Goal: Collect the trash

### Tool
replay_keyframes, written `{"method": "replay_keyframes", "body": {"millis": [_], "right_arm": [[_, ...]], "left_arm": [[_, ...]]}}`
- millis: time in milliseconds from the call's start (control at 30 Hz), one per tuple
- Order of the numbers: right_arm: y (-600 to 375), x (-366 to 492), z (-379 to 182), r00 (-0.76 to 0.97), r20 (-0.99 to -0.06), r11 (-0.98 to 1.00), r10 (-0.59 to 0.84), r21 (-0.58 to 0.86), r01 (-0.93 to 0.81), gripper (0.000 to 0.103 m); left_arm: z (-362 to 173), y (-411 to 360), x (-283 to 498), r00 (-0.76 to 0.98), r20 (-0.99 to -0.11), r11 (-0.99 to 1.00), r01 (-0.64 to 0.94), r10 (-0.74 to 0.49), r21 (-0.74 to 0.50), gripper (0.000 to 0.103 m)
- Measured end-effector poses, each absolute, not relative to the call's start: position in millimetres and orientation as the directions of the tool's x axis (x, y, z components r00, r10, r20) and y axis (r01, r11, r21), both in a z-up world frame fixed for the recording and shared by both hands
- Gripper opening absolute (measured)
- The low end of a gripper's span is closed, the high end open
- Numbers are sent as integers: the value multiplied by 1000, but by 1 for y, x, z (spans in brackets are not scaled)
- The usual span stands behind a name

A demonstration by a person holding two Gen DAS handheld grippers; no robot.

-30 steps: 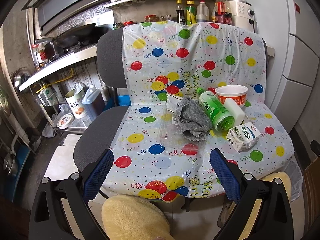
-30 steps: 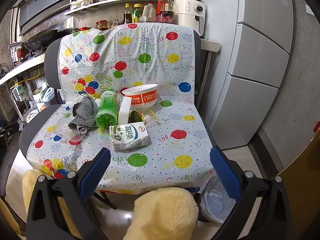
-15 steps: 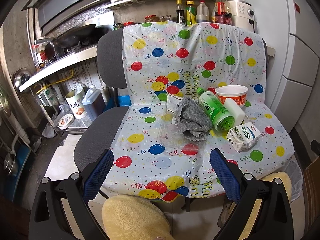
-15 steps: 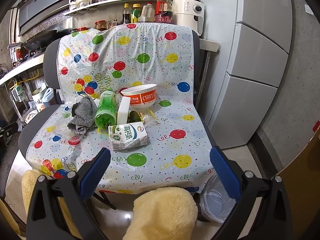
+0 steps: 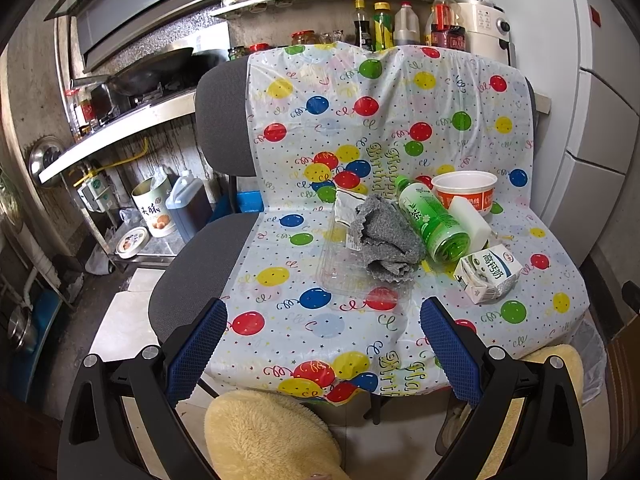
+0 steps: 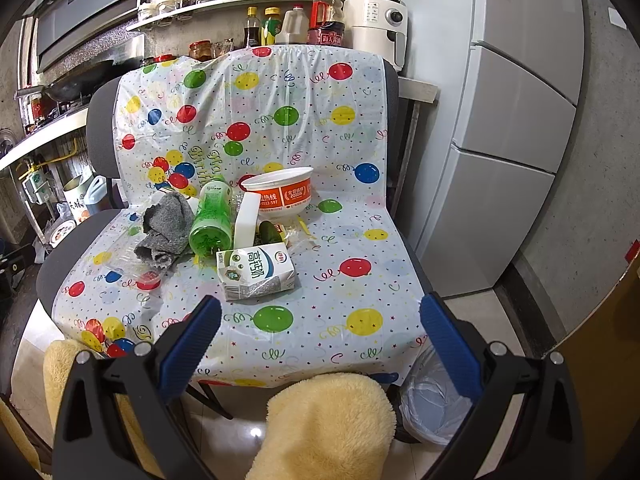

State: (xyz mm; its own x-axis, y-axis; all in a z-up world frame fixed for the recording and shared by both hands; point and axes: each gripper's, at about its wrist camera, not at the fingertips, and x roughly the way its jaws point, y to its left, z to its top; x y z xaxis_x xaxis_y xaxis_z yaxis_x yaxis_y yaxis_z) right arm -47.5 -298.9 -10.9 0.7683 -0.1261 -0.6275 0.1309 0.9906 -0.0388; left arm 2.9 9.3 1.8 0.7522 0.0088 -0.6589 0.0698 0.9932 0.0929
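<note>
Two chairs stand side by side, and a balloon sheet [image 5: 360, 128] covers most of them, so only the left chair's dark back and seat edge [image 5: 192, 264] show. The trash sits in a heap on the seat. A grey cloth [image 5: 384, 240] lies crumpled on a clear plastic tray [image 5: 340, 276] that is very hard to see against the sheet. A green bottle [image 5: 434, 220] lies on its side just beside the cloth, and its top end is partly hidden in the right view. A white block [image 6: 247, 216] leans behind it, touching an orange and white bowl [image 6: 282, 192]. A milk carton [image 6: 256, 270] lies at the front of the heap. Something small and dark green [image 6: 269, 231] peeks out behind the carton, and I cannot tell what it is. The left gripper [image 5: 324, 344] hangs in front of the seat with its blue pads spread wide, holding nothing. The right gripper [image 6: 320, 340] is spread wide too, with nothing in it. A bin with a white bag [image 6: 432, 404] stands on the floor by the right chair, half hidden by the gripper. Fluffy yellow slippers [image 6: 332, 420] are cut off at the bottom.
</note>
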Motion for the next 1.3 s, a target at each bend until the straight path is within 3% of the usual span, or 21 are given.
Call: {"method": "replay_keyframes", "body": {"millis": [1300], "right_arm": [[-299,-37,-27,744,-661,993,-98,-10,121,97]], "left_arm": [[-1,22,8,735,-678,994,60,20,94,96]]}}
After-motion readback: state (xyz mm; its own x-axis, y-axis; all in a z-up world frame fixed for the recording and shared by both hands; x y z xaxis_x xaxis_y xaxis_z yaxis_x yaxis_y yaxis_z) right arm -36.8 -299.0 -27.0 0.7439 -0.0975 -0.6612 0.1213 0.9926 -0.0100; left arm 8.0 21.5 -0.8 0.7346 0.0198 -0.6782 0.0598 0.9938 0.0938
